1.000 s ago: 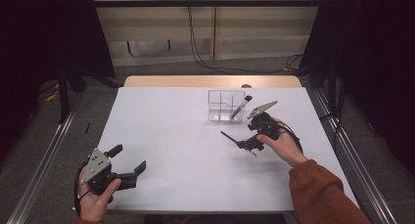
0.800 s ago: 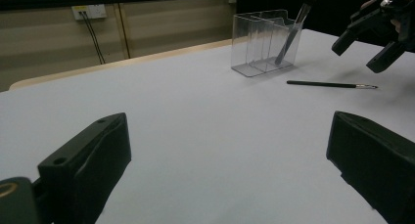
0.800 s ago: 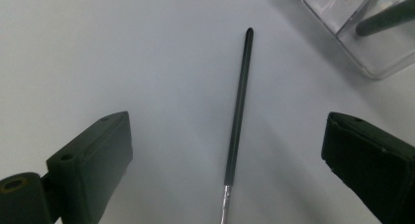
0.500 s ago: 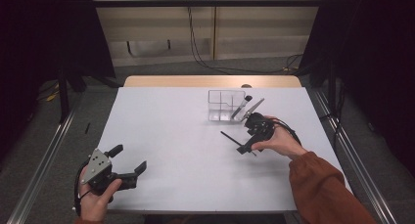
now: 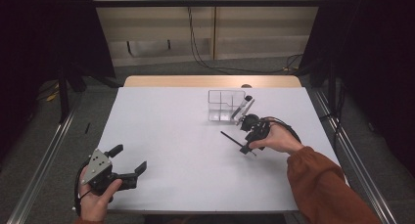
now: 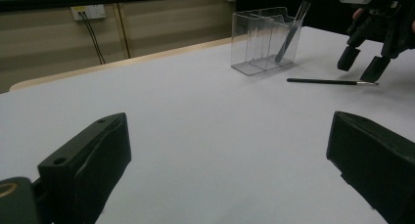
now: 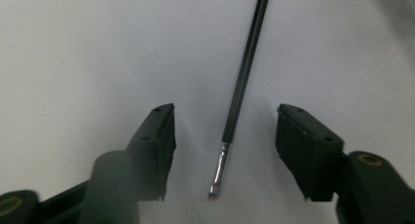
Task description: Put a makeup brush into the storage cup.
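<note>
- Left claw low at the near-left of the tabletop, jaws wide, nothing between them; hand grips it from below.
- Left claw's own view: jaws far apart, bare tabletop between, organizer and brush far off.
- Clear organizer stands at the far middle, one makeup brush leaning in its right compartment, bristles up.
- Brush lies flat on the tabletop, just near of the organizer; long axis runs diagonally, handle end toward far-left, metal tip toward near-right under the right claw.
- Right claw points down over the brush's tip end, jaws at a middling gap, having just been closing; the brush is between them but the pads are not pressing on it.
- Right gripper view shows what the high view can't: flat silver ferrule tip pointing at the camera, dark handle running away, clear gaps either side to the pads.
- Left gripper view shows the brush lying level, tip to the right beneath the right claw.
</note>
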`<state>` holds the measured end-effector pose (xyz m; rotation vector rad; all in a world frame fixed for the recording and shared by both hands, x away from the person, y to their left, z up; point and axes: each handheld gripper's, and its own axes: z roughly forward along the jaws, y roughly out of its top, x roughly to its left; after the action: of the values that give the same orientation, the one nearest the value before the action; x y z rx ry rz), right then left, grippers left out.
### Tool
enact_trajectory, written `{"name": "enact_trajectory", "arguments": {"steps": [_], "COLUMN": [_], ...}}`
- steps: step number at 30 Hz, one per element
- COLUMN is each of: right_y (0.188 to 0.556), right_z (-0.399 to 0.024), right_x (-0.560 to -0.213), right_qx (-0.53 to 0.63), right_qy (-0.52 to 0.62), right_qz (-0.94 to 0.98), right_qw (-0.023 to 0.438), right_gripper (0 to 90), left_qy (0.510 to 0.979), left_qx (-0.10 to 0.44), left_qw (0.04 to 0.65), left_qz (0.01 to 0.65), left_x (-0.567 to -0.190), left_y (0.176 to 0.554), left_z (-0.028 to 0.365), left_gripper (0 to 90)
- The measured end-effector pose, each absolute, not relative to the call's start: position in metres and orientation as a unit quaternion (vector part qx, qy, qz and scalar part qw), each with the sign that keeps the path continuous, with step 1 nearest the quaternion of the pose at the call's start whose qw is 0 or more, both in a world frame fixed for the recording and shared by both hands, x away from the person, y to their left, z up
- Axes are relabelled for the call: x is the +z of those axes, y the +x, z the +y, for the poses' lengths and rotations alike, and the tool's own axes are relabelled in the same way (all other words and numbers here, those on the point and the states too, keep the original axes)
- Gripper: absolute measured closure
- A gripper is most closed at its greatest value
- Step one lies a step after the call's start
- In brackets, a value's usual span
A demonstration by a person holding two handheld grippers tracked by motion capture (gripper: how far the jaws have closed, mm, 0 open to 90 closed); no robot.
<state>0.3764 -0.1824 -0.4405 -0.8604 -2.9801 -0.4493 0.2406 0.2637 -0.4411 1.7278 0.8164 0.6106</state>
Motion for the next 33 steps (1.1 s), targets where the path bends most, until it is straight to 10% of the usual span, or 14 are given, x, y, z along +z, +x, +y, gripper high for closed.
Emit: {"name": "enact_trajectory", "arguments": {"steps": [33], "right_y": [0.382], "right_z": [-0.169], "right_x": [-0.450], "right_qx": [-0.066], "right_qy": [-0.285], "right_qz": [-0.956], "right_qw": [0.007], "right_gripper": [86.3], "left_qy": [0.732], "left_qx": [0.257], "left_qw": [0.532], "left_qz": [0.340], "left_x": [-0.442], "left_y": [0.241], "left_z": [0.262], "left_gripper": [2.8]}}
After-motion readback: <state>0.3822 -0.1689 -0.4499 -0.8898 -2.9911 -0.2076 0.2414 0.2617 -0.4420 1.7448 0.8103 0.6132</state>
